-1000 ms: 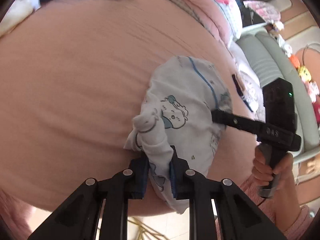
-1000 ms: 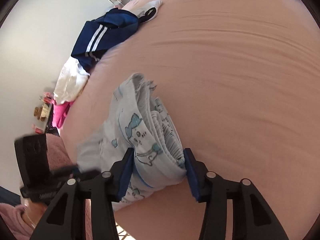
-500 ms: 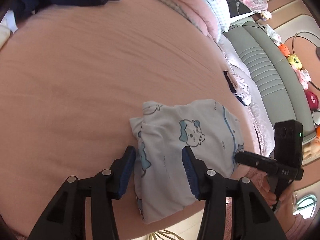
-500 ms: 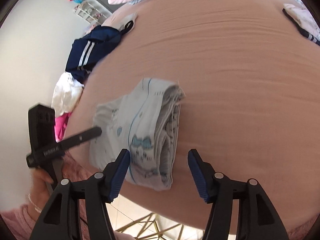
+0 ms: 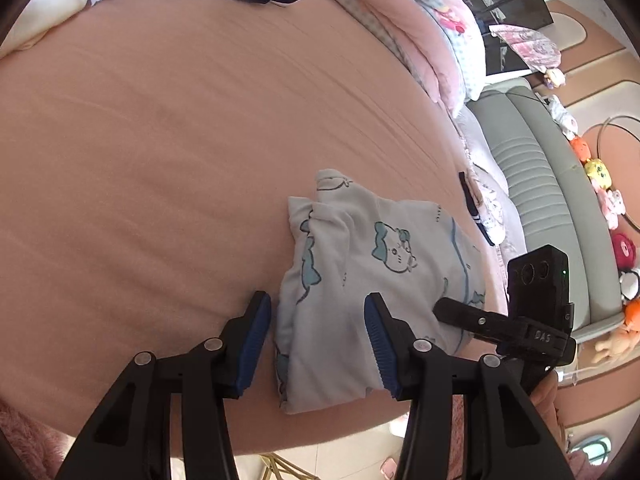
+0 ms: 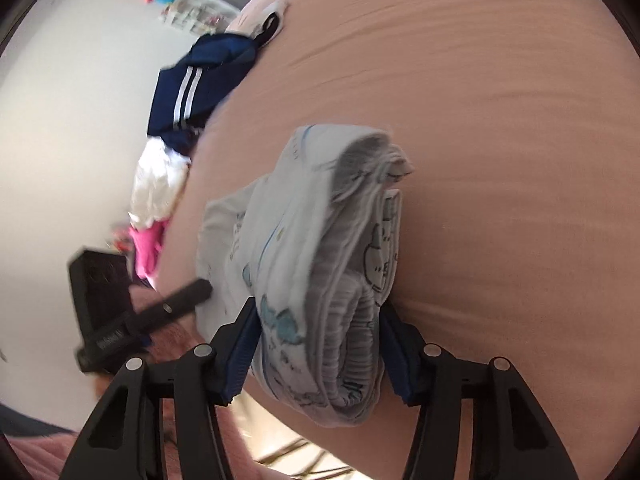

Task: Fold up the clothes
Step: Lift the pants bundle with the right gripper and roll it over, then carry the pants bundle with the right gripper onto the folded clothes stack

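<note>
A folded white garment (image 5: 380,264) with blue cartoon prints lies on the pink bed (image 5: 160,160) near its front edge. My left gripper (image 5: 318,340) stands open over the garment's left end, the left pad just clear of the cloth. In the right wrist view the garment (image 6: 320,240) shows its thick stacked fold. My right gripper (image 6: 320,344) is closing on that fold, and both blue pads touch its sides. The right gripper (image 5: 460,312) reaches in from the right in the left wrist view. The left gripper (image 6: 188,296) shows blurred at the left in the right wrist view.
A navy garment with white stripes (image 6: 192,92), a white one (image 6: 156,184) and a pink one (image 6: 146,248) lie at the bed's far side. Pink bedding (image 5: 432,32), a small garment (image 5: 484,216) and a grey sofa (image 5: 540,184) with plush toys (image 5: 600,172) are to the right.
The left gripper let go of the cloth it pinched and now stands open around the laid-down garment. The right gripper opened wide, then rolled and closed in on the folded edge.
</note>
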Demonstrator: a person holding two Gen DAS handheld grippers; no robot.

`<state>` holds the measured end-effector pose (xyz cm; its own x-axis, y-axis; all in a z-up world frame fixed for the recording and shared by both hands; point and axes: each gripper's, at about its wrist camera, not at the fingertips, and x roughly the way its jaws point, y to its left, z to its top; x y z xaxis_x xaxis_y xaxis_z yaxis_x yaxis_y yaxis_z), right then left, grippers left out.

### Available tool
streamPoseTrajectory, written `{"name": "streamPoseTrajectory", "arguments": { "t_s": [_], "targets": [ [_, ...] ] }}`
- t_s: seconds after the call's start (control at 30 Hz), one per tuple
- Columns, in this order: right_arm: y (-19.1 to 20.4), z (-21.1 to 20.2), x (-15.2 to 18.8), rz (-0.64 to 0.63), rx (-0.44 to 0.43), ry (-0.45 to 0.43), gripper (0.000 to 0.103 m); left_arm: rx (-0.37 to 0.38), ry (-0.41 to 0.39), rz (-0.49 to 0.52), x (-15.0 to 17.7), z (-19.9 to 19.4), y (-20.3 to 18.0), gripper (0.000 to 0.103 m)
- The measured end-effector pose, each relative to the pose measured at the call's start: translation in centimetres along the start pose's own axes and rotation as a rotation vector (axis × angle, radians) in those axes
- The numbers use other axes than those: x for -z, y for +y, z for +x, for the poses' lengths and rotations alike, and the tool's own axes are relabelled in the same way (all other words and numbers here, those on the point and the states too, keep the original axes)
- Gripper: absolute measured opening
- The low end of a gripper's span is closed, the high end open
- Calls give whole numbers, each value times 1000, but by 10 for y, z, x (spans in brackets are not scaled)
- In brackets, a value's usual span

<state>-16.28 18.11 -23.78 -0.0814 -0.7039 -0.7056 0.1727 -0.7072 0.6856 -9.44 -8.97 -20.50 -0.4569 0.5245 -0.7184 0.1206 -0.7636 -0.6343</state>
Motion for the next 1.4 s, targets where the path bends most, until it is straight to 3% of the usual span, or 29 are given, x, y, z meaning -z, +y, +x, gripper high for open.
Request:
{"name": "streamPoseTrajectory", "arguments": {
  "t_s": [0.07,0.2,0.27,0.37,0.5,0.6,0.77,0.93,1.1,1.4],
  "targets": [
    [5,-4,0,-26,15,-4,52,10,-7,-2,-1,6,-5,55],
    [18,-10,2,-73,64,-27,45,21,4,42,-3,7,-9,54],
    [23,-12,3,-76,81,-40,44,2,10,54,-1,7,-8,33],
    [32,-12,4,-90,125,-64,43,-17,7,65,1,5,-7,22],
    [37,-8,10,-132,187,-88,50,9,18,34,-1,8,1,22],
    [42,-7,12,-171,242,-96,50,43,26,-6,-5,15,7,26],
    [58,-11,19,-220,367,-115,41,1,27,102,-4,10,-14,13],
    [102,-41,35,-314,508,-221,39,19,-6,185,2,-5,-37,12],
    [126,-73,55,-308,548,-283,39,82,-28,229,10,-24,-58,12],
    [135,-110,80,-272,614,-317,39,104,-7,306,22,-26,-103,12]
  ]
}}
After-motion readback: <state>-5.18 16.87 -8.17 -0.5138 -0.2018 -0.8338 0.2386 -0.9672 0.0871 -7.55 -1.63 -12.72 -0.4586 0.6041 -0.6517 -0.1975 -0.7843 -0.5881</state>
